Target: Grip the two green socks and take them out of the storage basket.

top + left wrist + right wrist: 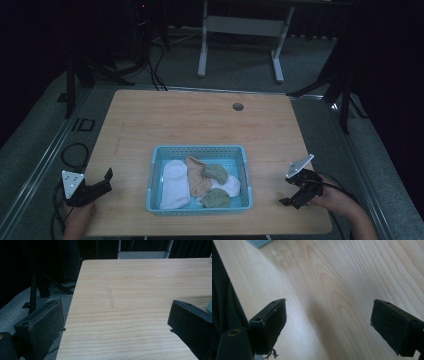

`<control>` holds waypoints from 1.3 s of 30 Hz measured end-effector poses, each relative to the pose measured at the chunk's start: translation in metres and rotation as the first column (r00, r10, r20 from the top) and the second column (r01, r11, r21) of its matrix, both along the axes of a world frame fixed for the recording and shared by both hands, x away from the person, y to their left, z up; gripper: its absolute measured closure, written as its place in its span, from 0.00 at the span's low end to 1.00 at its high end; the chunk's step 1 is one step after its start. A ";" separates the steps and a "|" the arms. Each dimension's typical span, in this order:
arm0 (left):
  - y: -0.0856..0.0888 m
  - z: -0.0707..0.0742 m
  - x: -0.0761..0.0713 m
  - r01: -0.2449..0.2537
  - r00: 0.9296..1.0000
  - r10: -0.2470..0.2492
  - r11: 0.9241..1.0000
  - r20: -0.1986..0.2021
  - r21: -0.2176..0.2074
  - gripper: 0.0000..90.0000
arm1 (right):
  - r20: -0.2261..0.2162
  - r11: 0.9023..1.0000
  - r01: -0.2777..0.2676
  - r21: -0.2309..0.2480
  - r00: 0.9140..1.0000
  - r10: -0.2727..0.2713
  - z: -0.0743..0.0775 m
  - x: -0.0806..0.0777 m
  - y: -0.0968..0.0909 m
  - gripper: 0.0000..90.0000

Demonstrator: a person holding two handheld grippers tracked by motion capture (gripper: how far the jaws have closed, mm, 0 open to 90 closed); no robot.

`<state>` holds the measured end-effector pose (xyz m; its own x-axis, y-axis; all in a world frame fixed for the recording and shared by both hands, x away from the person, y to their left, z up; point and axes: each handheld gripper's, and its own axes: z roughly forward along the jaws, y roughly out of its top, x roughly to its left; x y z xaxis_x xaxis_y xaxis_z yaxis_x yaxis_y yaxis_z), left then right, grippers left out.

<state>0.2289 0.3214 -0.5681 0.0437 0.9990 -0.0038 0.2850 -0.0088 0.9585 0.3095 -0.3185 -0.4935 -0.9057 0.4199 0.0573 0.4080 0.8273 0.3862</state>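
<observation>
wooden table [200,120] | left gripper [102,182] low, spread | right gripper [292,197] tilted, spread

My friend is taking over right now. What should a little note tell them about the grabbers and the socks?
Left hand-held gripper: open, holding nothing, at the table's near-left edge, left of the basket.
Right hand-held gripper: open, holding nothing, over the table to the right of the basket.
The blue basket sits near the front middle of the wooden table. In it are a white sock, a peach sock, two green socks, and another white piece.
Done: nothing appears to be out of the basket yet.
Left: probably reach in and take the socks out, though nothing has been touched so far.
</observation>
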 end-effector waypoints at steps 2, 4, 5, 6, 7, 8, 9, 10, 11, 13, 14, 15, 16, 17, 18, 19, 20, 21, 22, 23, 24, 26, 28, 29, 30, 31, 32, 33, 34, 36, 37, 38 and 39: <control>0.000 0.000 0.000 0.000 1.000 0.000 1.000 0.000 0.002 0.00 | 0.005 1.000 -0.014 -0.004 1.000 0.014 0.003 -0.001 0.004 0.14; 0.000 0.000 0.000 0.001 1.000 -0.001 1.000 0.001 0.000 0.00 | 0.006 1.000 -0.018 -0.006 1.000 0.018 0.004 -0.002 0.007 0.14; 0.000 0.000 0.000 0.001 1.000 -0.001 1.000 -0.001 0.002 0.00 | 0.011 0.999 -0.032 -0.004 0.999 0.032 0.007 -0.002 0.010 0.15; 0.000 0.000 0.000 0.001 1.000 -0.001 1.000 -0.001 0.002 0.00 | 0.018 0.999 -0.039 -0.007 0.999 0.039 0.009 -0.002 0.012 0.15; 0.000 0.000 0.000 0.001 1.000 -0.001 1.000 0.000 0.002 0.00 | 0.015 0.999 -0.042 -0.002 0.999 0.042 0.010 -0.002 0.014 0.15; 0.000 0.000 0.000 0.002 1.000 -0.002 1.000 0.000 0.003 0.00 | 0.016 0.999 -0.047 0.003 0.999 0.047 0.012 -0.001 0.015 0.15; 0.000 0.000 0.000 0.001 1.000 -0.001 1.000 0.000 0.003 0.00 | 0.016 0.999 -0.048 0.005 0.999 0.047 0.014 -0.001 0.016 0.15; 0.000 0.000 0.000 0.001 1.000 -0.001 1.000 0.000 0.002 0.00 | 0.017 0.998 -0.054 0.009 0.998 0.054 0.016 -0.001 0.018 0.15; 0.000 0.000 0.000 0.002 1.000 -0.002 1.000 -0.001 0.003 0.00 | 0.018 0.998 -0.060 0.013 0.998 0.060 0.018 -0.001 0.020 0.15; 0.000 0.000 0.000 0.002 1.000 -0.002 1.000 0.000 0.004 0.00 | 0.021 0.997 -0.072 0.016 0.997 0.072 0.022 -0.001 0.024 0.15; 0.000 0.000 0.000 0.002 1.000 -0.002 1.000 0.000 0.004 0.00 | 0.022 0.997 -0.076 0.015 0.997 0.076 0.024 -0.001 0.026 0.15; 0.000 0.000 0.000 0.002 1.000 -0.002 1.000 -0.001 0.007 0.00 | 0.030 0.997 -0.080 0.017 0.996 0.080 0.027 0.000 0.028 0.14; -0.001 0.000 0.000 0.002 1.000 -0.002 1.000 -0.001 0.008 0.00 | 0.030 0.997 -0.078 0.020 0.997 0.078 0.030 0.000 0.030 0.14; -0.001 0.000 0.000 0.003 1.000 -0.003 1.000 -0.001 0.008 0.00 | 0.033 0.997 -0.079 0.024 0.996 0.078 0.032 0.000 0.032 0.14; -0.001 0.000 0.000 0.003 1.000 -0.003 1.000 -0.001 0.008 0.00 | 0.033 0.997 -0.079 0.024 0.996 0.078 0.032 0.000 0.032 0.14; 0.000 0.000 0.000 0.004 1.000 -0.004 1.000 -0.001 0.007 0.00 | 0.046 0.996 -0.088 0.028 0.995 0.087 0.037 0.000 0.035 0.14; -0.001 0.000 0.000 0.002 1.000 -0.002 1.000 -0.001 0.007 0.00 | 0.050 0.996 -0.089 0.028 0.995 0.087 0.039 0.000 0.037 0.15; -0.001 0.000 0.000 0.003 1.000 -0.003 1.000 -0.001 0.007 0.00 | 0.053 0.995 -0.093 0.026 0.994 0.091 0.041 0.001 0.039 0.15; -0.001 0.000 0.000 0.004 1.000 -0.003 1.000 -0.001 0.008 0.00 | 0.060 0.995 -0.099 0.026 0.993 0.098 0.044 0.000 0.041 0.15; -0.001 0.000 0.000 0.003 1.000 -0.003 1.000 -0.001 0.009 0.00 | 0.061 0.994 -0.104 0.027 0.993 0.102 0.047 0.000 0.044 0.15; -0.001 0.000 0.000 0.003 1.000 -0.003 1.000 -0.001 0.009 0.00 | 0.061 0.994 -0.104 0.027 0.993 0.102 0.047 0.000 0.044 0.15; -0.001 0.000 0.000 0.005 1.000 -0.005 1.000 -0.001 0.013 0.00 | 0.065 0.993 -0.117 0.027 0.991 0.115 0.052 0.001 0.050 0.14; -0.001 0.000 0.000 0.004 1.000 -0.004 1.000 0.000 0.013 0.00 | 0.062 0.992 -0.120 0.030 0.991 0.118 0.055 0.001 0.055 0.14; -0.001 0.000 0.000 0.004 1.000 -0.004 1.000 0.000 0.013 0.00 | 0.062 0.992 -0.120 0.030 0.991 0.118 0.055 0.001 0.055 0.14; -0.001 0.000 0.000 0.004 1.000 -0.004 1.000 -0.002 0.013 0.00 | 0.062 0.992 -0.124 0.033 0.991 0.122 0.057 0.002 0.057 0.14; -0.001 0.000 0.000 0.005 1.000 -0.005 1.000 -0.002 0.013 0.00 | 0.061 0.991 -0.124 0.040 0.991 0.122 0.059 0.003 0.061 0.14; -0.001 0.000 0.000 0.005 1.000 -0.005 1.000 -0.002 0.013 0.00 | 0.061 0.991 -0.124 0.040 0.991 0.122 0.059 0.003 0.061 0.14; -0.001 0.000 0.000 0.007 1.000 -0.007 1.000 -0.003 0.013 0.00 | 0.062 0.990 -0.132 0.043 0.990 0.129 0.060 0.004 0.063 0.14; -0.001 0.000 0.000 0.008 1.000 -0.008 1.000 -0.003 0.014 0.00 | 0.068 0.989 -0.141 0.043 0.988 0.138 0.063 0.003 0.068 0.14; -0.001 0.000 0.000 0.008 1.000 -0.008 1.000 -0.002 0.019 0.00 | 0.072 0.988 -0.147 0.045 0.987 0.144 0.065 0.004 0.070 0.14; -0.002 0.000 0.000 0.007 1.000 -0.007 1.000 -0.001 0.020 0.00 | 0.079 0.986 -0.160 0.046 0.985 0.156 0.068 0.003 0.075 0.14; -0.002 0.000 0.000 0.007 1.000 -0.007 1.000 -0.001 0.020 0.00 | 0.079 0.986 -0.160 0.046 0.985 0.156 0.068 0.003 0.075 0.14; -0.001 0.000 0.000 0.009 1.000 -0.009 1.000 -0.003 0.020 0.00 | 0.084 0.984 -0.172 0.045 0.982 0.168 0.070 0.003 0.080 0.15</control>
